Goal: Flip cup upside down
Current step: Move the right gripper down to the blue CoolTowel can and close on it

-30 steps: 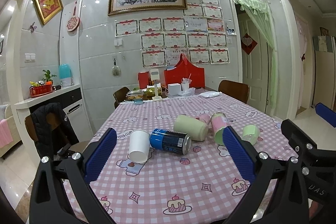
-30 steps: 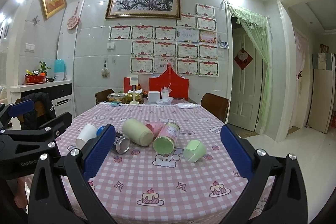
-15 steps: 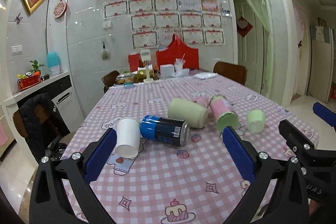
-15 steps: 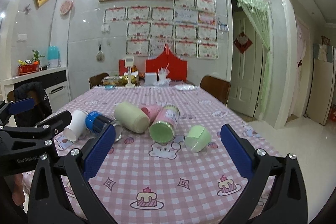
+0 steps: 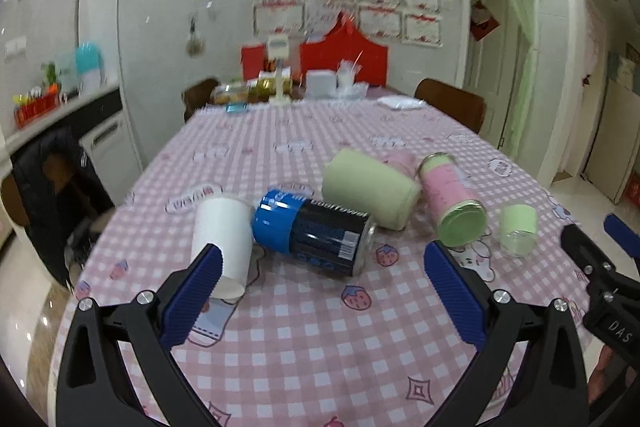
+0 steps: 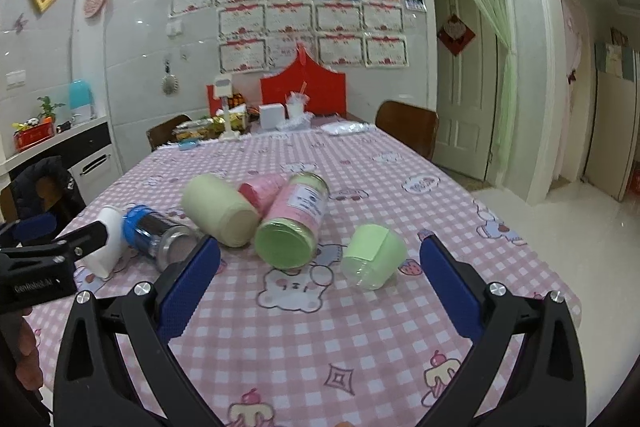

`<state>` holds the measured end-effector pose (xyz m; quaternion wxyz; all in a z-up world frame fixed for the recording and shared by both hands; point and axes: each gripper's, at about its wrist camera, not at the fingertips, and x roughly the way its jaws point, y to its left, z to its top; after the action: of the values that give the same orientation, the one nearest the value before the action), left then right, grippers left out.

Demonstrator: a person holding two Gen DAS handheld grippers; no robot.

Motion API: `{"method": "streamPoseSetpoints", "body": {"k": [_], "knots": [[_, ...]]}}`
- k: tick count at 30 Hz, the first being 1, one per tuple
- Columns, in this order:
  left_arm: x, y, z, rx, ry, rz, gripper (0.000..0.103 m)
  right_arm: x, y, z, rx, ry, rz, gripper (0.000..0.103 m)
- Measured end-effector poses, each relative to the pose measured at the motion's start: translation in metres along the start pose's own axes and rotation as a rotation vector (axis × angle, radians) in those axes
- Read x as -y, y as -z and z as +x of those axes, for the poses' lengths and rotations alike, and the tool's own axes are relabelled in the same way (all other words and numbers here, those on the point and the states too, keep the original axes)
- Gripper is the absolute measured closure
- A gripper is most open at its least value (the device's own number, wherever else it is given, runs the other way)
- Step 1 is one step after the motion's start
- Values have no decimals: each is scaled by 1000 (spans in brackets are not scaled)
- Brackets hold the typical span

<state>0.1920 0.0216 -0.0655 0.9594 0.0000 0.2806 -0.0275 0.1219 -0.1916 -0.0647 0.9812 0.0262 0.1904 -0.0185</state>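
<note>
Both grippers are closing in on the table, and the toppled row is looming larger than a second ago.

Left gripper (image 5: 322, 269) is hanging wide open and empty, its near finger overlapping the white paper cup (image 5: 222, 241) at 10 o'clock; that cup is lying on its side, mouth toward us, touching the blue can (image 5: 314, 229). Right gripper (image 6: 320, 263) is gaping empty too, with the small green cup (image 6: 374, 255) at 1 o'clock, tipped over, standing apart from the green-lidded pink jar (image 6: 294, 225). Beyond, the cream container (image 6: 218, 211) is lying on its side. Nothing is gripped or flipped yet: by my read, everything is still to do. Bare pink checked tablecloth (image 6: 304, 339) is giving room near us; the table edge is dropping away at 3 o'clock.
</note>
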Motion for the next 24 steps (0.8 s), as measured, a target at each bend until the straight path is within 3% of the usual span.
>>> {"method": "streamPoseSetpoints", "body": {"k": [12,18,24], "knots": [[20,-17,54,-115,-26,-16,4,34,-10,40,-95,26,14,7],[11,-25,69,-160,-83,-74,4,40,-11,53,-122,19,10,7],[-2,-40,101,-270,-130,-183,4,36,-14,66,-144,-13,-2,7]]}}
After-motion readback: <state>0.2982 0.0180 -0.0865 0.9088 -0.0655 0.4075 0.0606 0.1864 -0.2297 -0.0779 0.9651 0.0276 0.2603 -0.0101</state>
